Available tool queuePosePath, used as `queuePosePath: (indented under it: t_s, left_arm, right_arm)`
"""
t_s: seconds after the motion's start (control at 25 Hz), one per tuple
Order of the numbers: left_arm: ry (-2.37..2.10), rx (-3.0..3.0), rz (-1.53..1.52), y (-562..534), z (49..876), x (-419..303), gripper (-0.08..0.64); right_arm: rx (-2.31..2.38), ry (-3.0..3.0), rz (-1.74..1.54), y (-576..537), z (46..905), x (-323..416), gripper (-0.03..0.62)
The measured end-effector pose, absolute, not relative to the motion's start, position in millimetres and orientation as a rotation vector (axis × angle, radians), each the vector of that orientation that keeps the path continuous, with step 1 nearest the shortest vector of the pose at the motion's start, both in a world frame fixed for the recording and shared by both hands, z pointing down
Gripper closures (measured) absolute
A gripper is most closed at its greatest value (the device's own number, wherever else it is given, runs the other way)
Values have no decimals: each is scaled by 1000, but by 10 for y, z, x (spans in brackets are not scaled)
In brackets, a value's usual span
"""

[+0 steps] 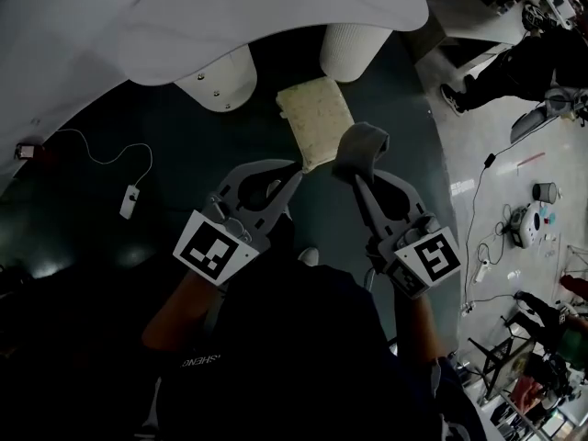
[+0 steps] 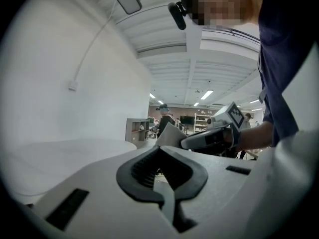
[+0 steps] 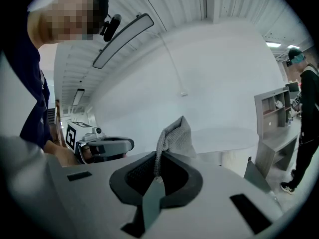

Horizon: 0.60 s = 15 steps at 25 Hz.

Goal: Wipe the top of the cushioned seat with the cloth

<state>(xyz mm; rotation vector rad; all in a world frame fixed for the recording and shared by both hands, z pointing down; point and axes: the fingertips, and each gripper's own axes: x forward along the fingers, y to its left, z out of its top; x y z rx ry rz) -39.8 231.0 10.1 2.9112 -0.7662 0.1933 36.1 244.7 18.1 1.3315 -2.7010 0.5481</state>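
The cushioned seat (image 1: 315, 118) is a pale yellowish square pad low on the dark floor, just in front of the white table. My right gripper (image 1: 355, 169) is shut on a grey knitted cloth (image 1: 360, 145), held a little to the right of the seat's near edge. The cloth (image 3: 174, 136) sticks up from between the right gripper's (image 3: 156, 167) jaws. My left gripper (image 1: 294, 171) hovers at the seat's near left corner. Its jaws (image 2: 160, 154) are shut with nothing between them. Both grippers are close together, tips almost level.
A large white table top (image 1: 230, 16) on two white cylinder legs (image 1: 220, 79) fills the far side. A white cable with an adapter (image 1: 130, 200) lies on the floor at the left. A person (image 3: 304, 113) and a grey shelf unit (image 3: 271, 114) stand at the right.
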Motion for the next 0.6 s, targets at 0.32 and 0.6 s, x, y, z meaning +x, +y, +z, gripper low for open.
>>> queuePosePath:
  t_s: [0.32, 0.6]
  left_arm:
    - [-715, 2865, 232, 1146, 484, -619, 552]
    - [-696, 2813, 247, 540, 700, -733, 552]
  right_arm:
    - [1331, -2637, 623, 1301, 541, 130, 558]
    - [1305, -2596, 691, 676, 759, -29, 558]
